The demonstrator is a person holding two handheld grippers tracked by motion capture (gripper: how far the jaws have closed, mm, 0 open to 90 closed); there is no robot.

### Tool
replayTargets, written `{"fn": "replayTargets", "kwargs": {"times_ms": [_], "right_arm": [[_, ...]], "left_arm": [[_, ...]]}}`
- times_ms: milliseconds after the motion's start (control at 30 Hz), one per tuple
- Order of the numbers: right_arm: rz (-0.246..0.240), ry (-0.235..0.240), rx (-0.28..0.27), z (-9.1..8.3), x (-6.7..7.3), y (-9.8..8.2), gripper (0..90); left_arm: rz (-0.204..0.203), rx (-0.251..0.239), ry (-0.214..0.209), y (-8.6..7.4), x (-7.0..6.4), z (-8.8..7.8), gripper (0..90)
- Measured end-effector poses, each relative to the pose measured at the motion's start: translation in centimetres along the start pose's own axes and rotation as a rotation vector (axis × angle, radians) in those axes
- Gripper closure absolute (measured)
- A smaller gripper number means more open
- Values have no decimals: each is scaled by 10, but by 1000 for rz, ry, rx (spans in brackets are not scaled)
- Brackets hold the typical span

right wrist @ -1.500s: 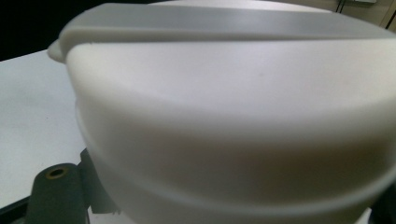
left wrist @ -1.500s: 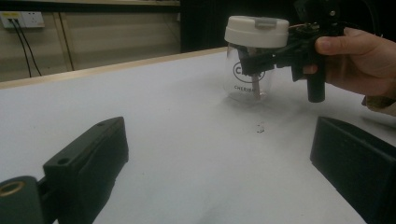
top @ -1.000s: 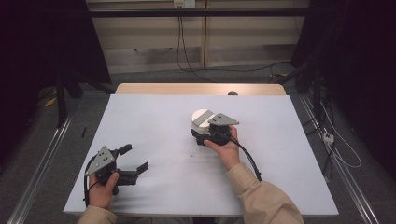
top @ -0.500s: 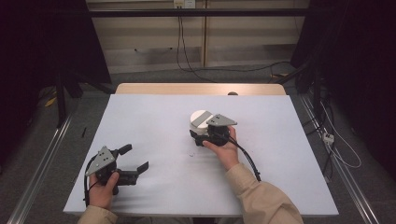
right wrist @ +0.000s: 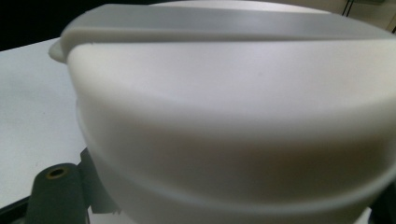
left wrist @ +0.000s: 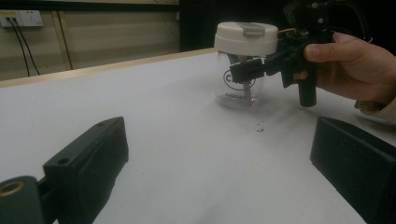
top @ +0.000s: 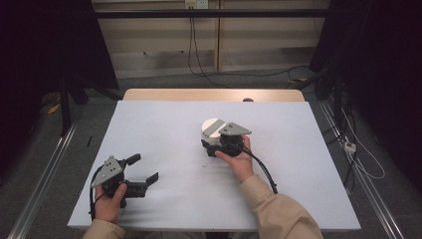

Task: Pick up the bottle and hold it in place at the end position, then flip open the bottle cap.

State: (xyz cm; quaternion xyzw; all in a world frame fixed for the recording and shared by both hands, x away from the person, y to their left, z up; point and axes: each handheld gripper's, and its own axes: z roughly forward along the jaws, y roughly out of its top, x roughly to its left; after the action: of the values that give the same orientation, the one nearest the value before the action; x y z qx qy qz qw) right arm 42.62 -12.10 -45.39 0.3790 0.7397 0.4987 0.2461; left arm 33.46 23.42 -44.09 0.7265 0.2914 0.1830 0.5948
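A clear jar (left wrist: 240, 81) with a white lid (left wrist: 246, 38) stands upright on the white bench (top: 164, 124). The right gripper (top: 215, 146) has its jaws closed on the jar's glass body, just under the lid. The left gripper (top: 144, 170) rests on the bench well apart from the jar, jaws spread wide, holding nothing.

The high view looks forward and down from above the person's side, taking in the whole table (top: 164, 119); the left gripper view sits low near the near left corner, facing across to the jar (left wrist: 243, 65); the right gripper view presses close against the same jar's lid (right wrist: 224, 116).
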Motion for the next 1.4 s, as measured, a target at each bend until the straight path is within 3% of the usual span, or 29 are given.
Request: {"fn": "replayTargets", "kwargs": {"times_ms": [433, 633, 833, 1067, 1167, 1400], "right_arm": [[-16, -2, -10, -1, 1, -3, 183], [-15, -3, -13, -2, 1, -4, 183], [-14, -5, -15, -2, 2, -4, 183], [-18, -5, -12, -3, 2, -5, 184], [-21, -8, -13, -3, 3, -5, 184], [-9, -7, -17, -2, 2, -5, 184]], "left_arm": [[10, 5, 3, 3, -1, 5, 40], [-9, 3, -9, 4, -3, 12, 39], [-21, 8, 5, 6, -3, 18, 39], [-11, 27, -5, 9, -5, 26, 39], [-34, 25, -6, 10, -7, 30, 38], [-35, 33, -11, 13, -9, 36, 38]]}}
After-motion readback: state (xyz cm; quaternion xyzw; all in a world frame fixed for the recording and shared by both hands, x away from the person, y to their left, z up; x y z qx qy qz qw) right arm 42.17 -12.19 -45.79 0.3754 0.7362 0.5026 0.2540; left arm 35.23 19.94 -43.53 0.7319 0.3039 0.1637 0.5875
